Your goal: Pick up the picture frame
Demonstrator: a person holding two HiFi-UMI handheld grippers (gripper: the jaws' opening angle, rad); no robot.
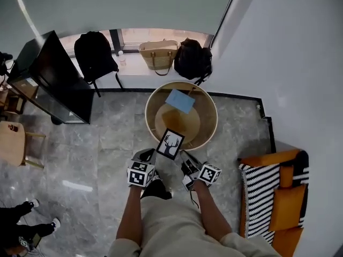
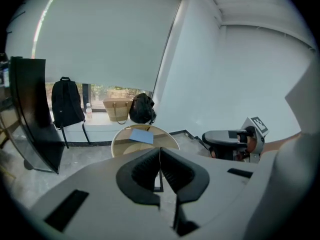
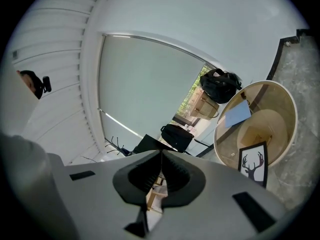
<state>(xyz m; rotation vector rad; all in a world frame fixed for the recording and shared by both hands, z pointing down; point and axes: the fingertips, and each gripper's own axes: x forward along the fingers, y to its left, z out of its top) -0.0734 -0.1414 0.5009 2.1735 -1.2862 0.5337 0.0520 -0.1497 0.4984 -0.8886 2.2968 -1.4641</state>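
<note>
The picture frame (image 1: 170, 143) is black with a deer-head print and stands tilted over the near rim of the round wooden table (image 1: 210, 98). My left gripper (image 1: 150, 155) is shut on the frame's lower left edge. In the left gripper view the frame (image 2: 159, 181) shows edge-on as a thin dark strip between the closed jaws (image 2: 160, 166). My right gripper (image 1: 185, 159) sits just right of the frame, shut with nothing in it (image 3: 161, 171). The right gripper view shows the frame (image 3: 253, 163) face-on at the lower right. A blue sheet (image 1: 180, 100) lies on the table.
A large black screen (image 1: 53, 79) stands at the left. A black backpack (image 1: 94, 55), a woven bag (image 1: 158, 53) and a black bag (image 1: 193, 59) line the window sill. An orange sofa with a striped cushion (image 1: 270, 191) is at the right, a wooden stool (image 1: 10, 143) at the far left.
</note>
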